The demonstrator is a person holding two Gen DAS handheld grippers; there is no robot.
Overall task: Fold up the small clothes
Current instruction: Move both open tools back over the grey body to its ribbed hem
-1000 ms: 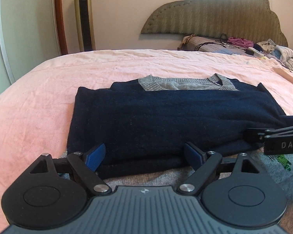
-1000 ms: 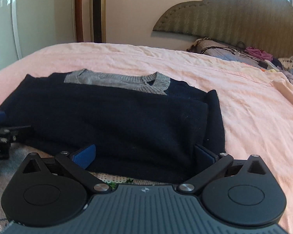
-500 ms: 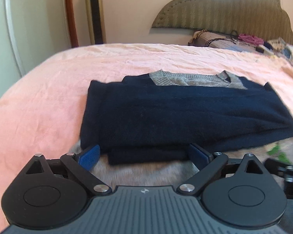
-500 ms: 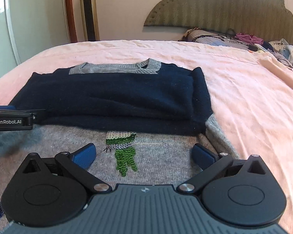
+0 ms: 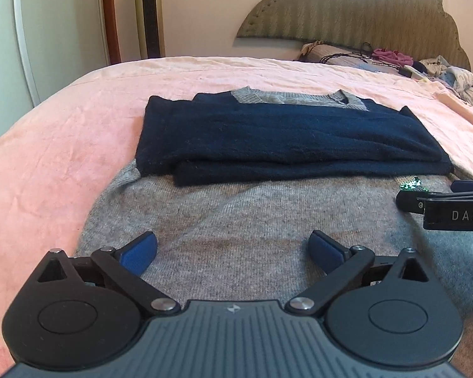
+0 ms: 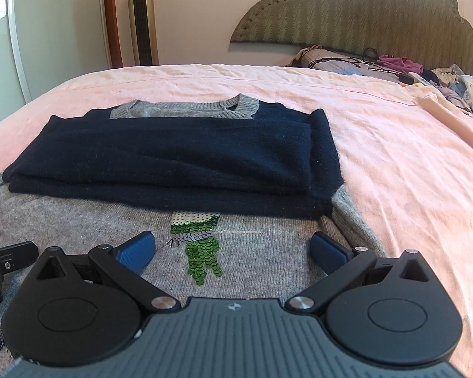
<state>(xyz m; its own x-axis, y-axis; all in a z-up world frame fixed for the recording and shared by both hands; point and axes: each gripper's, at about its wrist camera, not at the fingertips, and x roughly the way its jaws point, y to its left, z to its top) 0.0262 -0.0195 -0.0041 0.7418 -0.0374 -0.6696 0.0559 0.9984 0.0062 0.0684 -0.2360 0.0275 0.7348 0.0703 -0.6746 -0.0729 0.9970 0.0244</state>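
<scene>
A small grey sweater (image 5: 236,220) lies flat on the pink bed, its navy sleeves (image 5: 283,145) folded across the chest below the grey collar (image 5: 293,97). A green sequin patch (image 6: 201,252) shows on its front. My left gripper (image 5: 233,252) is open and empty over the grey lower part, short of the sleeves. My right gripper (image 6: 233,252) is open and empty over the sequin patch; it also shows in the left wrist view (image 5: 451,208). The left gripper shows at the left edge of the right wrist view (image 6: 3,258).
The pink bedsheet (image 5: 63,157) spreads around the sweater. A pile of clothes and cables (image 5: 410,66) lies at the headboard (image 5: 362,15). A tall fan heater (image 5: 148,15) and a white door stand by the far wall.
Both grippers have pulled back toward the sweater's lower hem, away from the navy sleeves. More of the grey body and the sequin patch now show. Both stay open.
</scene>
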